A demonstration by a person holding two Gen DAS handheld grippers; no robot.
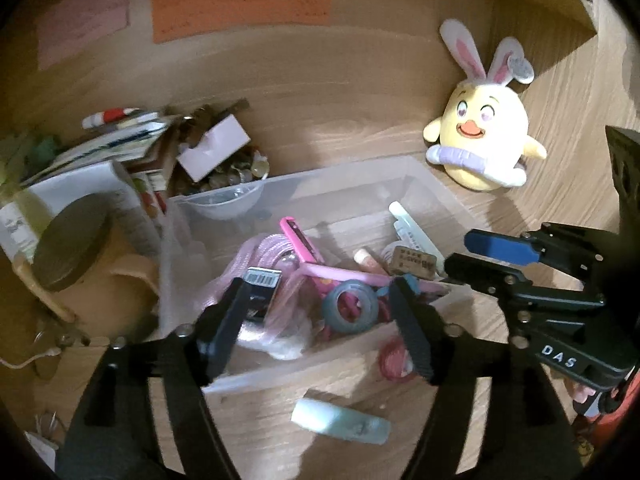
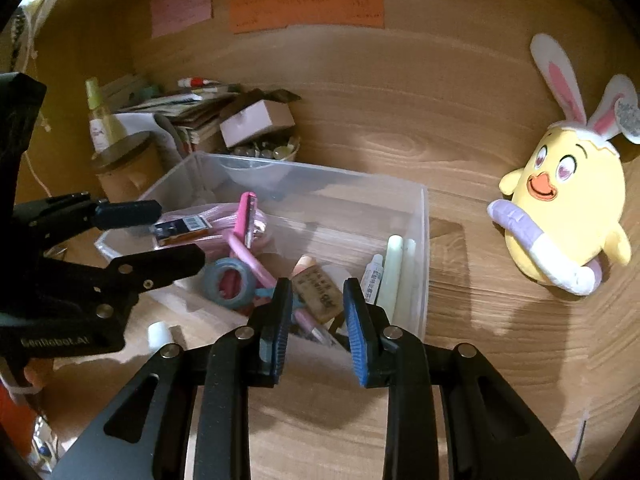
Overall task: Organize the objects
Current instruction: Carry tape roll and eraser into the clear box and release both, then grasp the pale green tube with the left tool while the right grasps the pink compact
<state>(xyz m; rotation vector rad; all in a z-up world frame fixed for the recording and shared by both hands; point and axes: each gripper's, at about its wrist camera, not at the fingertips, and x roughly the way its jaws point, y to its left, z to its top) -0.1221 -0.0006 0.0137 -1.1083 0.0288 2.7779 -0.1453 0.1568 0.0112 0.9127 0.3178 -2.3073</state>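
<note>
Meanwhile, both grippers hang spread and empty over the clear bin (image 2: 420,240) at frame centre: left gripper (image 1: 320,300) above the tape roll (image 1: 351,303), right gripper (image 2: 316,312) above a wooden tag (image 2: 318,292). One pale tube (image 1: 340,422) lies outside, lower centre. Risk: fingers snagging the bin's rim, likely tipping the clutter.

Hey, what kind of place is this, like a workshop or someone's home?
Probably a home desk or study nook. Paper notes are stuck on the wooden back panel, a chick plush with bunny ears sits on the wood surface, and a clear bin holds pens and tape.
</note>
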